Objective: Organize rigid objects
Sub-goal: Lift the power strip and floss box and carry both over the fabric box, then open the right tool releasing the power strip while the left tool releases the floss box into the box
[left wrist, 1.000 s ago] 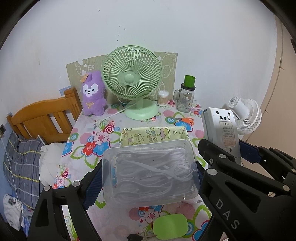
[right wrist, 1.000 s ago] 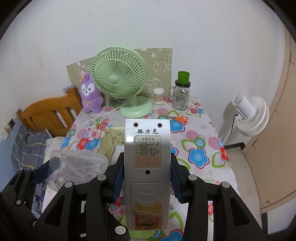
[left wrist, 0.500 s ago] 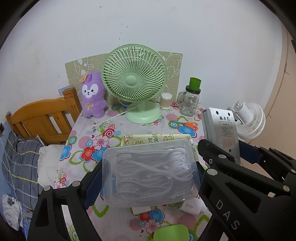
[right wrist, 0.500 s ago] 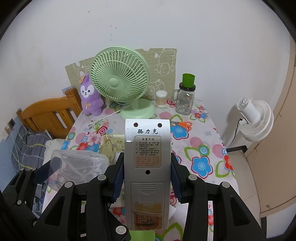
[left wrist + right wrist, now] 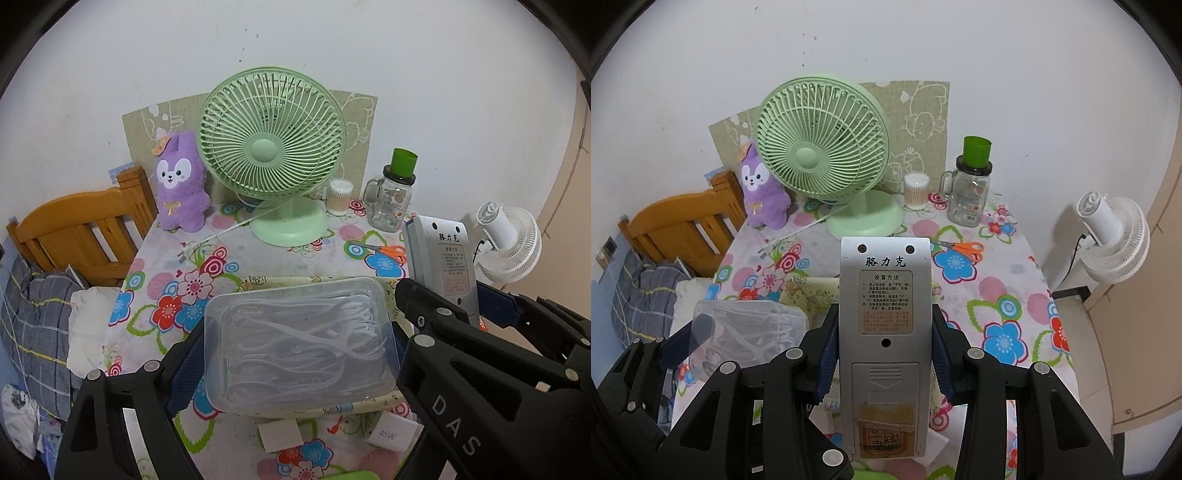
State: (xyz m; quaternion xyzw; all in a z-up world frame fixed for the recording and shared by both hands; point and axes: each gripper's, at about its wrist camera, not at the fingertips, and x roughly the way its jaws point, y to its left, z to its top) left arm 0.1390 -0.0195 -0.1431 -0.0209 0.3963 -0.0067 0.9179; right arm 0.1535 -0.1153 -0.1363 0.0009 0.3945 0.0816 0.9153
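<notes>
Above the pale yellow patterned tray (image 5: 391, 291), we clamp left hand-held gripper (image 5: 295, 347) on clear plastic box (image 5: 299, 343), light, slippery; right hand-held gripper (image 5: 884, 354) clamps stiff silver remote control (image 5: 884, 314) mid-body.

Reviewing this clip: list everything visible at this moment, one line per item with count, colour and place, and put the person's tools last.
Desk fan: 1, pale green, back centre of the table.
Plush toy: 1, purple, left of the desk fan.
Cotton swab tub: 1, clear, right of the fan base.
Glass jar: 1, clear with green cap, back right.
Scissors: 1, orange-handled, right of centre.
Tray: 1, pale yellow, mid-table.
Clear box: 1, transparent, holding white pieces, above the tray.
Remote control: 1, silver-grey, back side showing.
Charger: 1, white, near edge.
Floor fan: 1, white, right of the table.
Bed frame: 1, wooden, left.
Left tongs: shut on the clear box.
Right tongs: shut on the remote control.
</notes>
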